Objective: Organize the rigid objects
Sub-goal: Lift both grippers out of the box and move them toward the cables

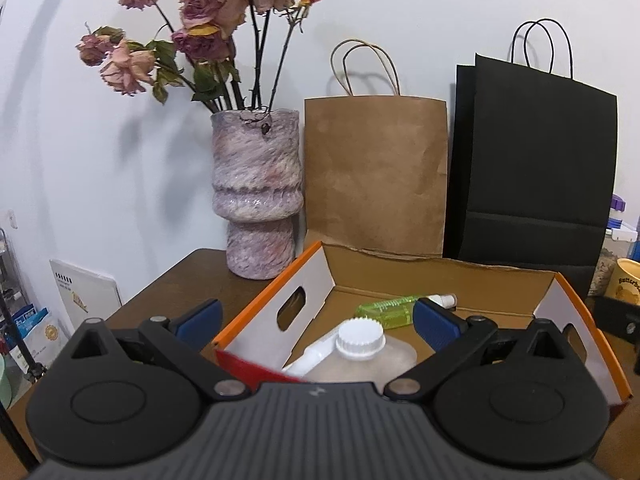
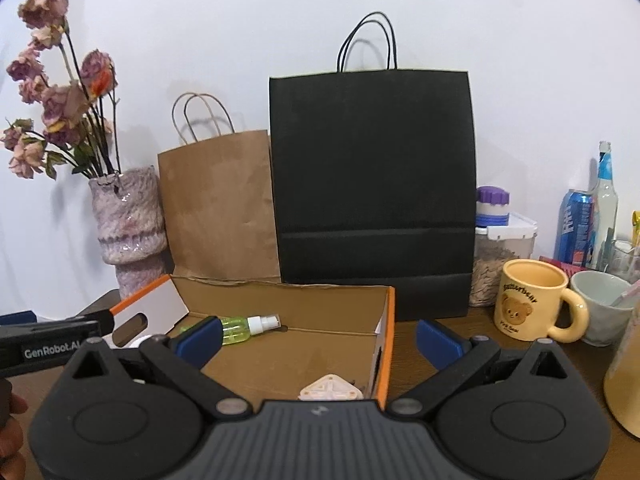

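Observation:
An open cardboard box (image 1: pixel 400 276) with orange edges sits on the brown table; it also shows in the right wrist view (image 2: pixel 280 300). Inside lie a green spray bottle (image 1: pixel 390 310), also in the right wrist view (image 2: pixel 244 328), a clear jug with a white cap (image 1: pixel 360 340), and a small pale plastic piece (image 2: pixel 332 390). My left gripper (image 1: pixel 316 320) is open and empty, hovering over the box's near left corner. My right gripper (image 2: pixel 320 336) is open and empty, above the box's near right part.
A pink vase of dried roses (image 1: pixel 258 192), a brown paper bag (image 1: pixel 376 172) and a black paper bag (image 2: pixel 372 188) stand behind the box. To the right are a yellow bear mug (image 2: pixel 532 304), a grey cup (image 2: pixel 600 308), a jar, a can and a bottle.

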### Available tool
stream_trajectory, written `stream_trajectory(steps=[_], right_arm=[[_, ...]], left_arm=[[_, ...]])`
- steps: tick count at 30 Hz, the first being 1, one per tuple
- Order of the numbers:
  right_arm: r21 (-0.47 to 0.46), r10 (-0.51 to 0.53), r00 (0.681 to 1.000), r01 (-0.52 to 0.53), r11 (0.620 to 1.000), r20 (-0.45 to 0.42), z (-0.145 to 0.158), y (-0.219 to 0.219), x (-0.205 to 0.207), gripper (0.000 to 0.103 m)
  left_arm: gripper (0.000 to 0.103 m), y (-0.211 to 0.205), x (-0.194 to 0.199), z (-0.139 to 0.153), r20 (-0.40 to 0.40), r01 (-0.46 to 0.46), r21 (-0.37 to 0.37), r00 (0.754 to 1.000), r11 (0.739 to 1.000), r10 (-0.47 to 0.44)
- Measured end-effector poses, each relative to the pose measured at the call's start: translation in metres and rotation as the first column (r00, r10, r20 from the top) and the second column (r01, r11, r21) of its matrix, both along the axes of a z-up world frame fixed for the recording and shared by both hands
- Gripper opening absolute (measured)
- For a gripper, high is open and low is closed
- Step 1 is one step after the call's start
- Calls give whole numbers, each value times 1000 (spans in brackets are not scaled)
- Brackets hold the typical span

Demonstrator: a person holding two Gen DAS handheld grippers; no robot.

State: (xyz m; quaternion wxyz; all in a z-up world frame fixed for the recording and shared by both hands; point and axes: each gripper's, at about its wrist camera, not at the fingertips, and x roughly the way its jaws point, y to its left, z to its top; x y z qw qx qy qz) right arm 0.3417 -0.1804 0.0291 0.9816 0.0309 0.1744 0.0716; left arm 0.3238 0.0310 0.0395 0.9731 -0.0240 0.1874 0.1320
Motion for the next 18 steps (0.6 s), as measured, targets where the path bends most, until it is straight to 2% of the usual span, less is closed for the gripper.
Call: stream_trajectory(steps=[18], right_arm=[[-33, 0, 1000, 0, 999, -23, -18, -36, -81, 103]], left_arm=[[103, -22, -75, -13, -65, 28, -13, 997, 1000, -28]])
